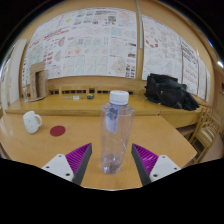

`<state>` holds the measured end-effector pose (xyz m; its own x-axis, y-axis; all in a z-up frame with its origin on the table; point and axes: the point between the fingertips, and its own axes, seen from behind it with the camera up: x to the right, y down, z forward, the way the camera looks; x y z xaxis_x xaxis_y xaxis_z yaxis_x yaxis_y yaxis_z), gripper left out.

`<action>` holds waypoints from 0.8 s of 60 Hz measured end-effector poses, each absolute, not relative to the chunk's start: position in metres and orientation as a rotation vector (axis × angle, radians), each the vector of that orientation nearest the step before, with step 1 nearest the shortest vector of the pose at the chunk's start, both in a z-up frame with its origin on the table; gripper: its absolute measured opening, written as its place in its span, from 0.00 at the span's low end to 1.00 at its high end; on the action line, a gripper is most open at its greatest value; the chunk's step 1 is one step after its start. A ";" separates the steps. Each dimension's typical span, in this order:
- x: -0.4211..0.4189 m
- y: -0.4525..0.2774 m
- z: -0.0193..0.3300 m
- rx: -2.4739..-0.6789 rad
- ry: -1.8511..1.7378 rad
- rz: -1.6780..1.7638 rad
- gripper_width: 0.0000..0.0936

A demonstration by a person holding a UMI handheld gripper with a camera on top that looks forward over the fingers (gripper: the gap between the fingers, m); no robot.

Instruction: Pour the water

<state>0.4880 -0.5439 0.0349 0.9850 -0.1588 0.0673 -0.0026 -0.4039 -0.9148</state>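
Note:
A clear plastic water bottle [115,135] with a white cap stands on the wooden table [60,150], leaning slightly. It sits between my fingers with a gap at each side, wider at the left pad [78,157] than at the right pad [144,156]. My gripper [112,160] is open around the bottle's lower part. A white mug [33,122] stands on the table beyond the left finger, with a small round red coaster [57,130] just to its right.
A black bag [170,92] lies on a table at the back right. Wooden benches and tables run along the far wall, which is covered with large printed sheets [85,45]. A wooden chair [208,128] stands at the right.

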 end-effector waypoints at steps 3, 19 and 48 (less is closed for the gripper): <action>0.493 -0.525 0.032 -1.968 0.113 -0.157 0.86; 0.504 -0.488 0.029 -1.877 0.102 -0.168 0.50; 0.503 -0.484 0.137 -1.787 0.085 -0.618 0.38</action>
